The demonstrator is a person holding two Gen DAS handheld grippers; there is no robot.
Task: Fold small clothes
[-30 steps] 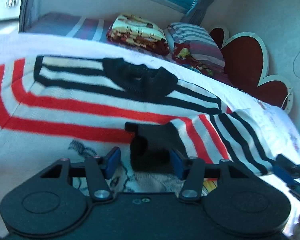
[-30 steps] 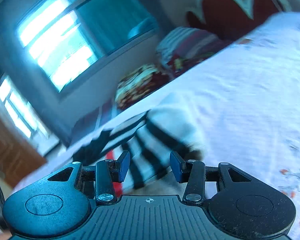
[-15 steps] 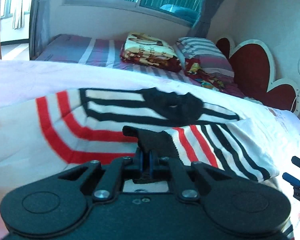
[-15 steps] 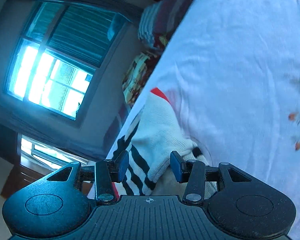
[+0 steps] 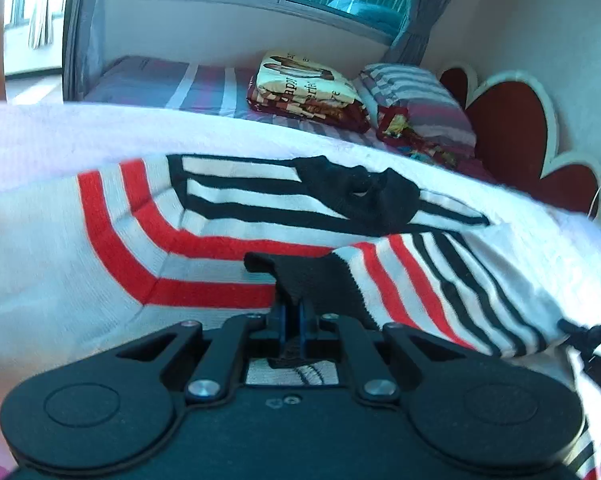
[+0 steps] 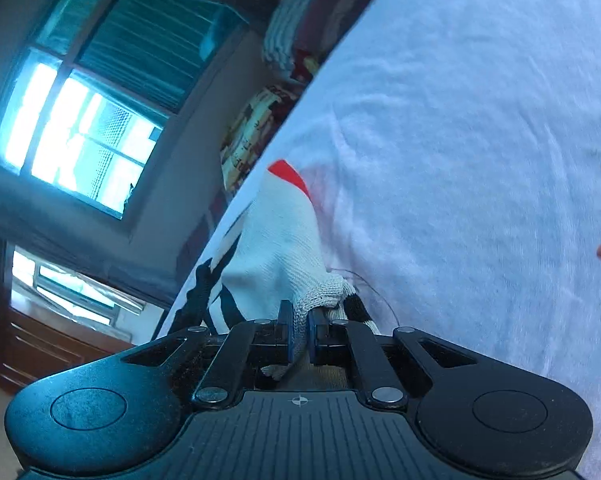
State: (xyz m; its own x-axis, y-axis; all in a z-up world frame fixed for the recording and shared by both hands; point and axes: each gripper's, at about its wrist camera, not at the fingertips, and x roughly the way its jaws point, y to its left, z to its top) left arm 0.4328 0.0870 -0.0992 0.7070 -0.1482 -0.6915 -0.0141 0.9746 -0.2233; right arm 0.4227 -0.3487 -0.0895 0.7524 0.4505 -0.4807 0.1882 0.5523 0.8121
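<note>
A small white knit sweater (image 5: 220,240) with red and black stripes and a black collar (image 5: 360,196) lies spread on the white bedsheet (image 5: 60,136). Its right sleeve (image 5: 440,280) is folded in over the body. My left gripper (image 5: 292,316) is shut on the sleeve's black cuff (image 5: 304,276). My right gripper (image 6: 298,336) is shut on a white knit edge of the sweater (image 6: 280,248) at its right side; its tips show at the right edge of the left wrist view (image 5: 588,340).
Folded blankets (image 5: 308,88) and striped pillows (image 5: 416,100) lie at the far side of the bed. A red heart-shaped headboard (image 5: 516,128) stands at the right. A window (image 6: 72,120) and a wooden cabinet (image 6: 28,352) are beyond.
Both grippers were open a second ago. The left shut on the black cuff first. The right turned, moved onto the sweater's edge and shut on it.
</note>
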